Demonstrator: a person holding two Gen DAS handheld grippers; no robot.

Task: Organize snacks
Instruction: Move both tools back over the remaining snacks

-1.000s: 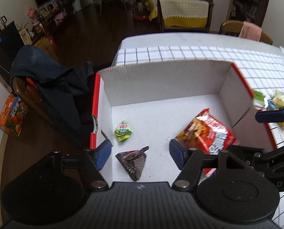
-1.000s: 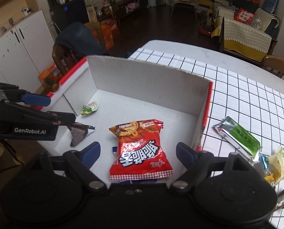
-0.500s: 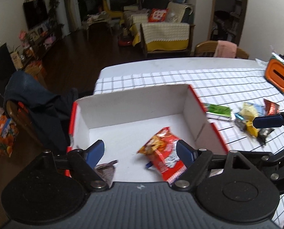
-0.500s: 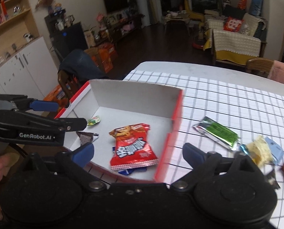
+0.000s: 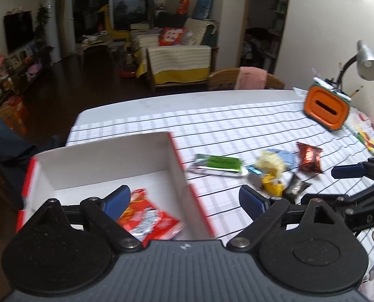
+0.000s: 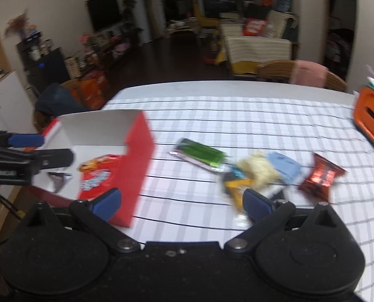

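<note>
A white box with red rims (image 5: 104, 156) (image 6: 139, 156) stands at the table's left. Inside lie a red snack bag (image 5: 146, 221) (image 6: 96, 173) and a dark triangular packet (image 6: 57, 180). On the checked cloth to its right lie a green packet (image 5: 218, 164) (image 6: 200, 153), a yellow-and-blue cluster of small snacks (image 5: 272, 168) (image 6: 260, 171) and a dark red packet (image 5: 310, 157) (image 6: 321, 176). My left gripper (image 5: 184, 200) is open and empty over the box's right wall. My right gripper (image 6: 182, 202) is open and empty above the cloth, just before the snacks.
An orange holder (image 5: 326, 109) (image 6: 371, 115) and a desk lamp (image 5: 365, 61) stand at the table's far right. A chair with a pink cloth (image 5: 249, 79) is behind the table. A chair with a dark jacket (image 6: 58, 102) is left of the box.
Both grippers have lifted back out of the box and swung right toward the loose snacks. The red bag and dark packet stay in the box. Both stay open.
</note>
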